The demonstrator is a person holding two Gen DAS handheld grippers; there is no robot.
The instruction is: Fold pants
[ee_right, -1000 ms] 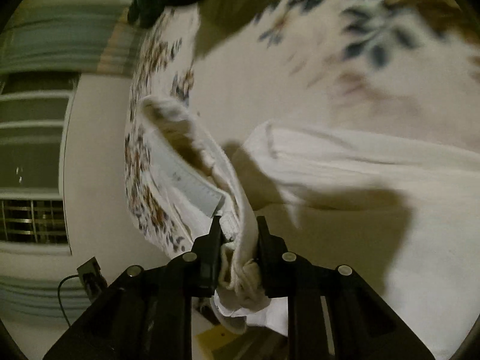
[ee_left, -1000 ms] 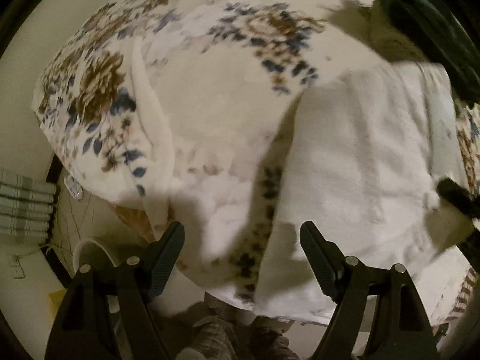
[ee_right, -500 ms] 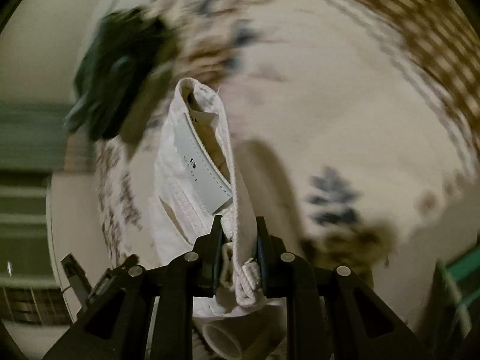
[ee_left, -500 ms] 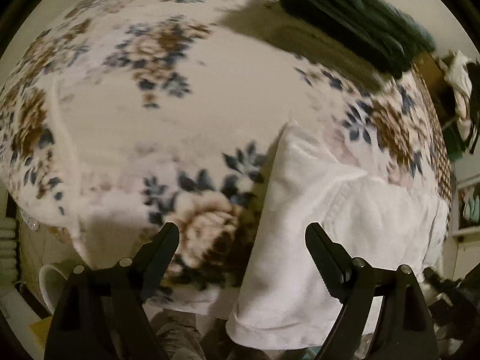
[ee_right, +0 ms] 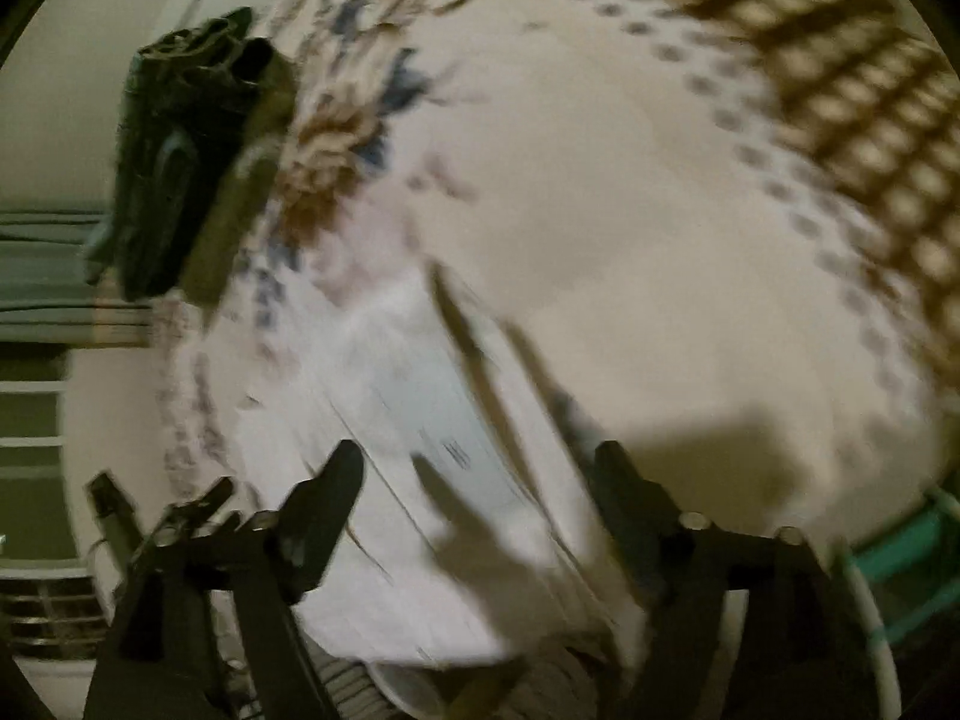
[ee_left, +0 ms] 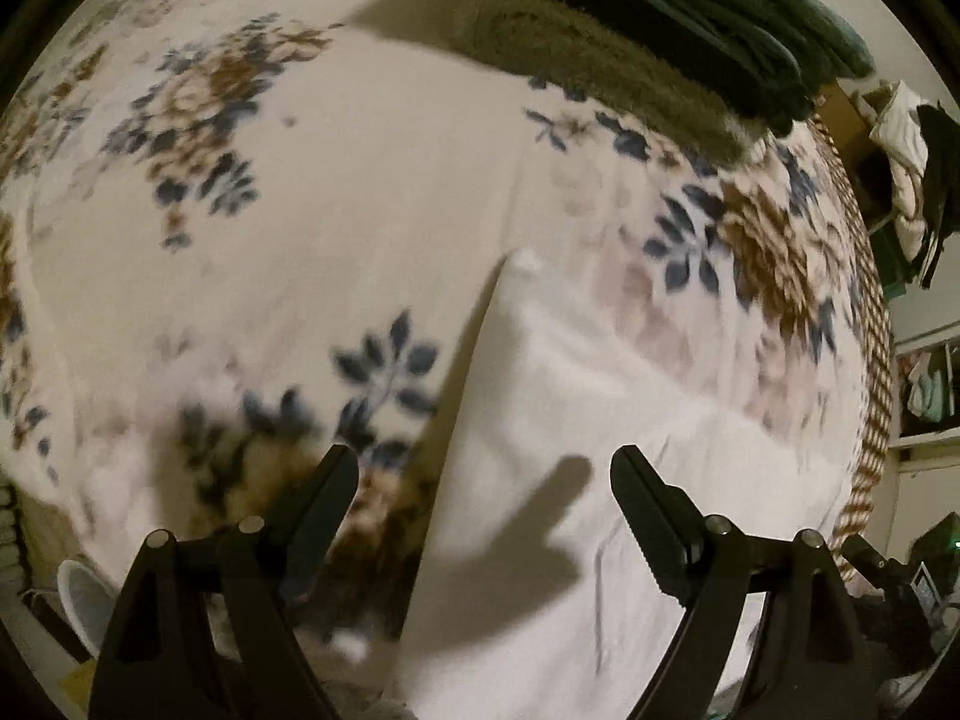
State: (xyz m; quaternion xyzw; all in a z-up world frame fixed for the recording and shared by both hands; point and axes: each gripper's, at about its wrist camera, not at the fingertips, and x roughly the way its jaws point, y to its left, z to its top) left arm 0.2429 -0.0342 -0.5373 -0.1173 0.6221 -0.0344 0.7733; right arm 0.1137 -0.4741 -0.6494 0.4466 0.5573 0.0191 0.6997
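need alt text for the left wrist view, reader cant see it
The open left gripper hovers above white folded pants lying on a cream floral blanket. A pile of dark green fabric sits at the blanket's far edge.

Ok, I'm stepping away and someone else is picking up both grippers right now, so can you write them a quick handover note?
Left hand-held gripper: open, empty, above the white pants.
Right hand-held gripper: open, empty, over the same pants; this view is blurred.
Pants lie on the floral blanket, near its front edge, partly folded as far as can be seen. A dark green folded pile sits at the far side.
Done: pants laid down and released.
Left: check the fold, probably regrasp an end and fold once more, then smooth.
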